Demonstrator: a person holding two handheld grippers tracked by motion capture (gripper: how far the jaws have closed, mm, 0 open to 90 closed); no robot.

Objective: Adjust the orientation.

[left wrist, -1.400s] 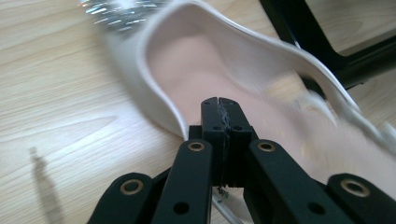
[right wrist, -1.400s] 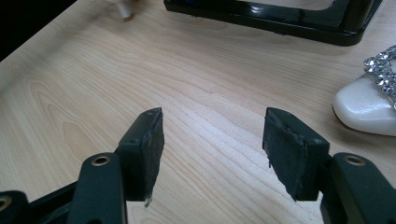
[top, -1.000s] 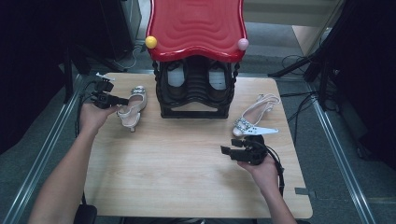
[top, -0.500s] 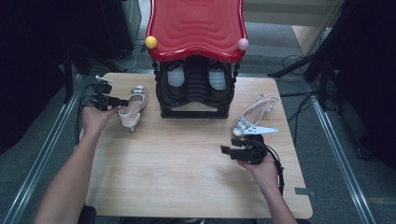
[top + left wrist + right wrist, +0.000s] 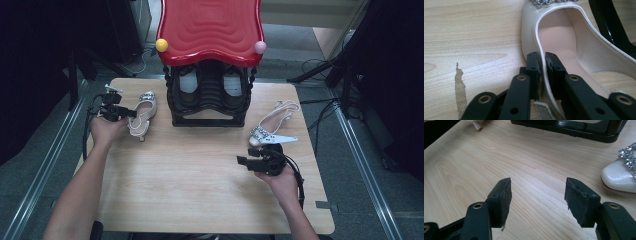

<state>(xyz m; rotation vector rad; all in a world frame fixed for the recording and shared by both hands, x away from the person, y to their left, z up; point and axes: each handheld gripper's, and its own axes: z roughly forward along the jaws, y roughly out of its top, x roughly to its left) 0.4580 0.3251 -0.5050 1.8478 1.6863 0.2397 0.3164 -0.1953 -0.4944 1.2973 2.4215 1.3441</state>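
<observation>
cream leather is what our left gripper (image 5: 541, 72) bites on: its two jaws are pressed together on the side wall of the left shoe (image 5: 142, 114), one pad inside on the pink lining and one outside, close to the heel end. we think this place is chosen because the wall is thin and stiff enough to carry the whole shoe, while the toe with the sparkling stones stays free. the left shoe lies on the wooden table (image 5: 200, 185), at the left of the black shoe rack (image 5: 209, 100), near it but not touching as far as we can see, with its toe pointing away from us. the rack has a red wavy top (image 5: 210, 27), and inside it a pair of shoes seems to stand already, so we judge that the cream shoe will go into the rack next. our right gripper (image 5: 538, 202) holds nothing; its jaws stand wide apart above bare wood. it waits just in front of the right shoe (image 5: 272, 125), which lies at the right of the rack with its jewelled toe toward us, so this hand is well placed to take it afterwards. lifting the left shoe by one wall may let it swing, so a slow lift seems wise.
</observation>
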